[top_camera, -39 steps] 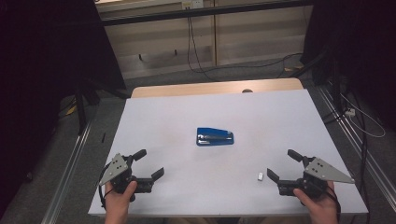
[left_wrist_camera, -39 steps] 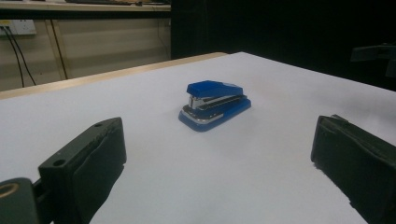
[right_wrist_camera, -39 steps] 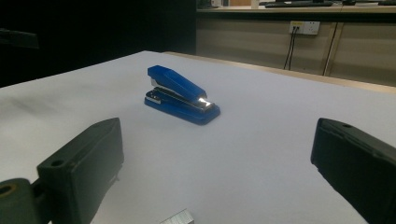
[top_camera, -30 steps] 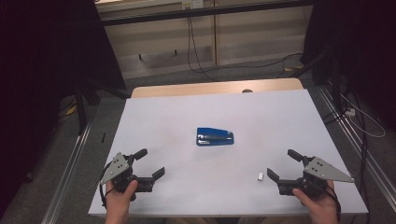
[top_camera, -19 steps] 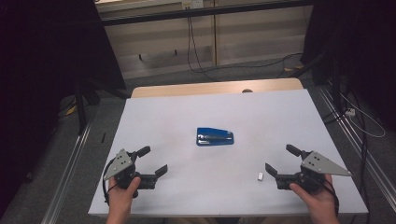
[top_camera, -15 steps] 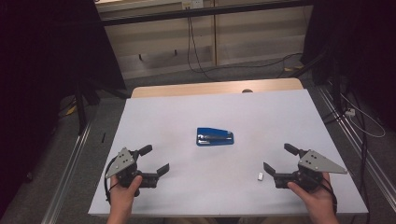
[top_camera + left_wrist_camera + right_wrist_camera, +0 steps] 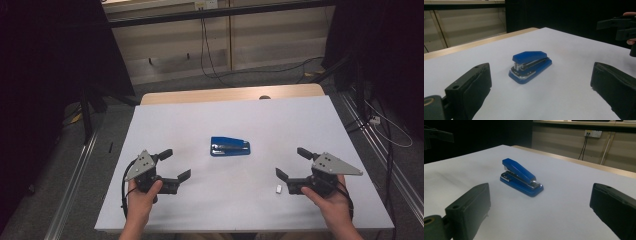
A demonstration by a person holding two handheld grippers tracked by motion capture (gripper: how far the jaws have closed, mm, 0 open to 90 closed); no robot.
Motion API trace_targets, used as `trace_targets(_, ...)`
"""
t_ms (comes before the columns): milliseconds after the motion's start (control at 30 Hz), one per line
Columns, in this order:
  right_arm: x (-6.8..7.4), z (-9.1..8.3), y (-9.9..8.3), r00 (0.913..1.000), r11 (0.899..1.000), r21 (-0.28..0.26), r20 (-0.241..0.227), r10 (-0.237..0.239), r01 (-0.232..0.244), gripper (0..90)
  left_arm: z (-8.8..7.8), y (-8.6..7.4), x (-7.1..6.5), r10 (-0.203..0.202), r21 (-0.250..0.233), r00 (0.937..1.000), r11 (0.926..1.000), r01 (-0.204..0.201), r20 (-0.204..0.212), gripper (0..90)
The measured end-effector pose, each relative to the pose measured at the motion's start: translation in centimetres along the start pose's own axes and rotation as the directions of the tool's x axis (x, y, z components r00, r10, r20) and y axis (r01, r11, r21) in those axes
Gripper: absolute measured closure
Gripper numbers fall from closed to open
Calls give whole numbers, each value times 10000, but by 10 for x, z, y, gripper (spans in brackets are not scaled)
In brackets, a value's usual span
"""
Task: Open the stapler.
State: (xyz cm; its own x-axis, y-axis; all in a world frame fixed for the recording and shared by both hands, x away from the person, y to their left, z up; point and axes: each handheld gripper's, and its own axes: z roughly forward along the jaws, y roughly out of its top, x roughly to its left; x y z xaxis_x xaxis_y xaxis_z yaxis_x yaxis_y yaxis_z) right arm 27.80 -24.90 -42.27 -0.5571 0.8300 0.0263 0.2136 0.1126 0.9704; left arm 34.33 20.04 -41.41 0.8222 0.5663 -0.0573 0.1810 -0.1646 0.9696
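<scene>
Blue stapler (image 7: 229,147) mid-table; left gripper (image 7: 175,165) and right gripper (image 7: 292,163) flank it (well apart), jaws wide, holding nothing; small white piece (image 7: 278,188), possibly staples, beside right.

Each black claw (image 7: 175,166) (image 7: 291,162) carries a grey three-cornered plate with dark screw holes and a trailing black cable.

small white object (image 7: 278,188) | too small to identify | forearms cut off
</scene>
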Motion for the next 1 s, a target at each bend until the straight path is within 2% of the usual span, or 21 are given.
trace_targets(467, 8, 32, 10, 9994, 10000, 71, -345, 51, -49, 31, 23, 10, 2, 44, 37, 9999, 10000, -45, 165, 36)
trace_targets(1000, 10, 49, 19, 9990, 10000, -15, -440, 90, -91, 36, 37, 15, 6, -165, -46, 9995, 9999, 166, 264, 36)
